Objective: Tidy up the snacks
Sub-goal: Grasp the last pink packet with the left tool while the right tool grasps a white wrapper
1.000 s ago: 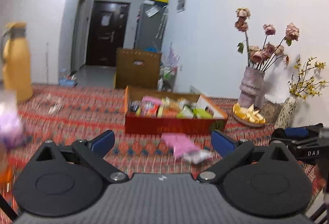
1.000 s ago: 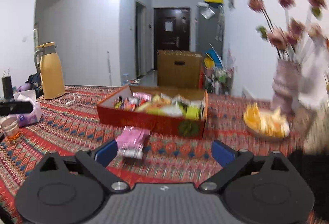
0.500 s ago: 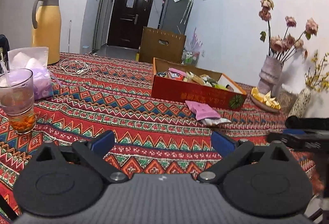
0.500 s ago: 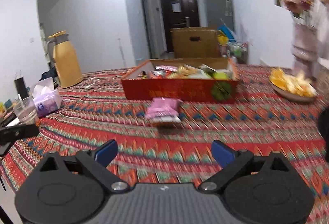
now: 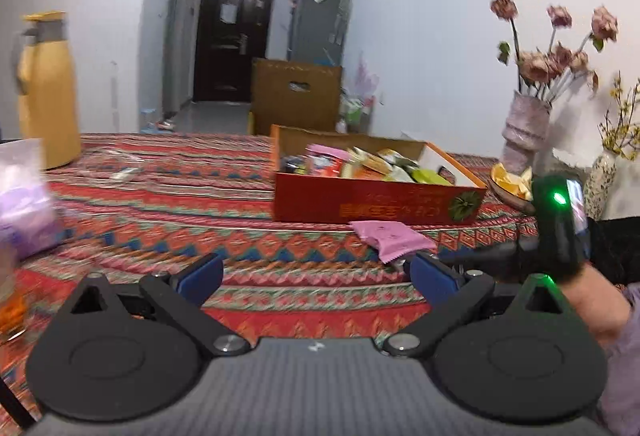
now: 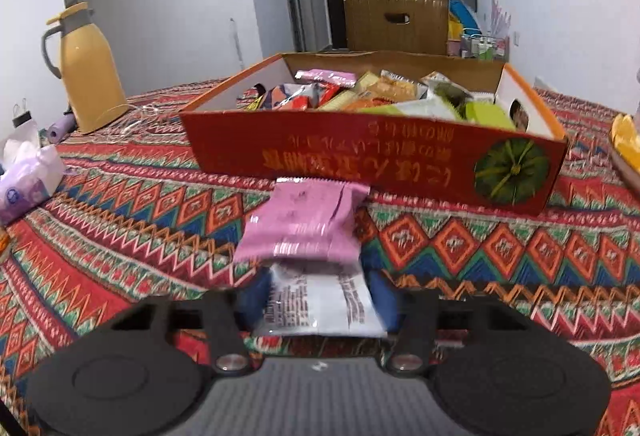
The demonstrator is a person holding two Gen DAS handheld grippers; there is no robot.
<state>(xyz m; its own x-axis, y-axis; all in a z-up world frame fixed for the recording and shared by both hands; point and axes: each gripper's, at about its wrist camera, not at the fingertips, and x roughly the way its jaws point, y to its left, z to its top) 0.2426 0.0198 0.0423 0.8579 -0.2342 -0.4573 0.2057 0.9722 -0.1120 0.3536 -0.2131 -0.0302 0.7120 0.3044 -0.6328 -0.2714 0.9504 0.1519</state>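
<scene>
A red cardboard box point(image 6: 372, 152) full of several snack packets stands on the patterned tablecloth. In front of it lies a pink snack packet point(image 6: 304, 224), its near edge over a white packet with printed text point(image 6: 320, 308). My right gripper point(image 6: 318, 300) is low over the cloth. Its jaws are closing, and the blue pads point(image 6: 254, 300) touch both sides of the white packet. In the left wrist view the same box point(image 5: 376, 196) and pink packet point(image 5: 394, 240) show, with the right gripper's body point(image 5: 560, 228) beside them. My left gripper point(image 5: 316, 272) stands open above the cloth, holding nothing.
A yellow thermos jug point(image 6: 90, 76) and a tissue pack point(image 6: 24, 172) stand at the left. A vase of dried flowers point(image 5: 524, 132) and a dish of orange pieces point(image 5: 512, 180) sit right of the box. A brown cardboard box point(image 6: 396, 22) stands beyond the table.
The right gripper came down and forward to the packets, and its jaws narrowed from wide open onto the white packet. The left gripper's view swung right, and the right gripper now fills its right edge.
</scene>
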